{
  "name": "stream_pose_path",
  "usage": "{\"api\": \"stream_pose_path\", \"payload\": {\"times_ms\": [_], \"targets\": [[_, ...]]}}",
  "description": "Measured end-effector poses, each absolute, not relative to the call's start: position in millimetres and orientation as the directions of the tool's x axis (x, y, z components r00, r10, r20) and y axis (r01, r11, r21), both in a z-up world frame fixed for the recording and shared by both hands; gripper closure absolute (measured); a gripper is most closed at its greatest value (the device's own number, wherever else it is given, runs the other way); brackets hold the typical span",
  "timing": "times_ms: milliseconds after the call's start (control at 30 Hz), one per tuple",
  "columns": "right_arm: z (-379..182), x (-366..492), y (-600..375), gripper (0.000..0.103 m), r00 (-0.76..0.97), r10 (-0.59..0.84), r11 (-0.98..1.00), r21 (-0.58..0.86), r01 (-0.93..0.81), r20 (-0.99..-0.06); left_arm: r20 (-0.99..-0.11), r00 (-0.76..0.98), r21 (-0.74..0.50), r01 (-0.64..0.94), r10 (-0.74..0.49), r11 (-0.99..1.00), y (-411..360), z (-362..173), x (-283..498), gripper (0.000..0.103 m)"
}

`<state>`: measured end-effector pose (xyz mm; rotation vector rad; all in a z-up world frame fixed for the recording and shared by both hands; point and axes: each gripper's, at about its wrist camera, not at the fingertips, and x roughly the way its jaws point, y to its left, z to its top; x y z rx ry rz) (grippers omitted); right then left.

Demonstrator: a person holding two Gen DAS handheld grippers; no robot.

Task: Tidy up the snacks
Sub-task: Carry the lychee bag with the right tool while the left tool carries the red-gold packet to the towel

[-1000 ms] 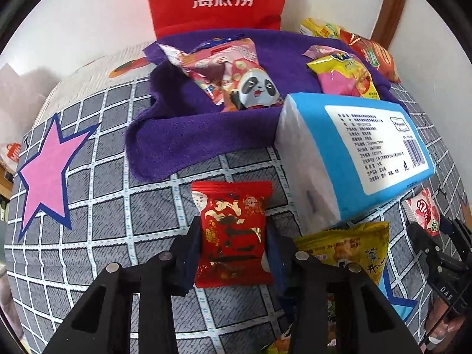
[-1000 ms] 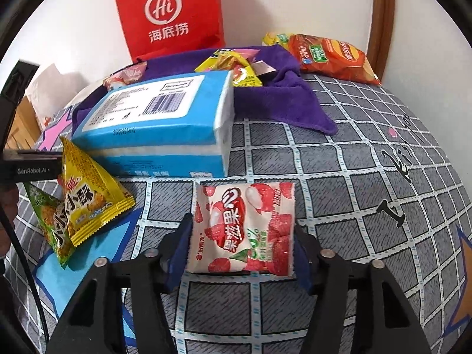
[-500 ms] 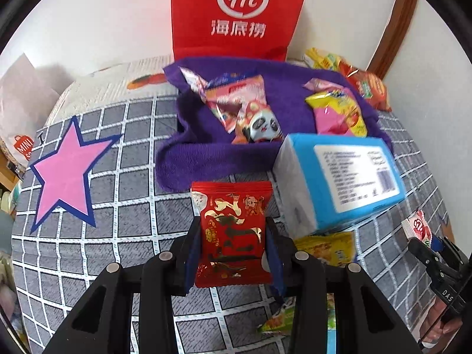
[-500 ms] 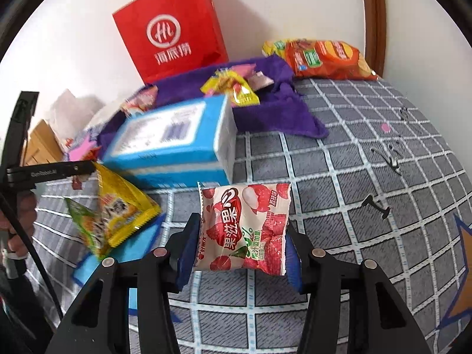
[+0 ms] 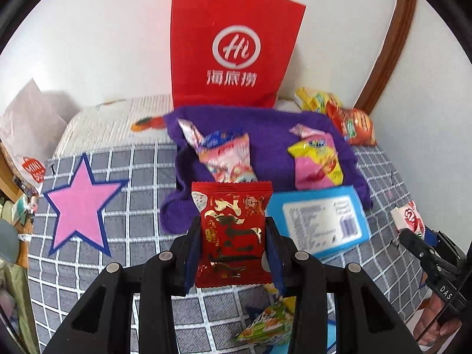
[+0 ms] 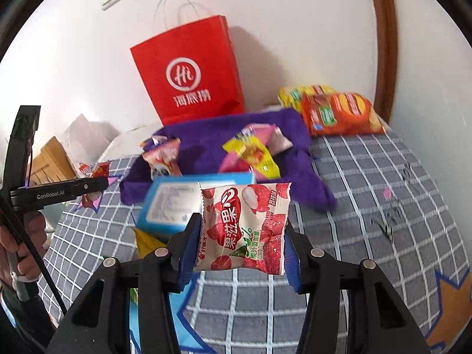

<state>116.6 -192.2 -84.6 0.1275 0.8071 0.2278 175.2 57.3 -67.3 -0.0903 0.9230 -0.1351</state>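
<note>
The left gripper [image 5: 233,253] is clamping a red snack packet [image 5: 231,230] with gold print, its blue pads pressing the packet's two sides at lower centre of the left wrist view. The packet is standing upright between the fingers, clear of the grey checked bedspread [image 5: 132,177] below. Behind it, a purple towel [image 5: 265,129] is lying across the middle of the frame, carrying a pink-and-white snack bag [image 5: 227,156] and a yellow-and-pink bag [image 5: 315,159]. A blue tissue pack [image 5: 321,221] is sitting just right of the packet, at the towel's near edge. A red paper bag [image 5: 233,47] is standing against the wall at upper centre, and a pink star [image 5: 81,203] is showing on the bedspread at left.

The right gripper [image 6: 239,244] is gripping a white-and-red lychee candy packet [image 6: 244,227] at lower centre of the right wrist view, pads on both edges, held above the bedspread. An orange chip bag [image 6: 339,115] is resting at upper right, beside the towel. At the left edge, a person's hand [image 6: 20,244] is holding the other gripper's handle.
</note>
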Motion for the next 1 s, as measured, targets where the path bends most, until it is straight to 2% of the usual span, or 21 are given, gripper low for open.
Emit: {"api": "stream_pose_path", "payload": {"times_ms": [500, 1000], "targets": [[-27.6, 203.1, -177.5, 0.053, 0.692, 0.259, 0.966, 0.173, -0.192, -0.674, -0.731, 0.652, -0.179, 0.101, -0.201, 0.979, 35.5, -21.7, 234.4, 0.065], [-23.2, 281.5, -148.5, 0.053, 0.648, 0.29, 0.956, 0.186, -0.225, -0.705, -0.756, 0.626, -0.223, 0.027, -0.191, 0.974, 57.5, -45.1, 281.3, 0.065]]}}
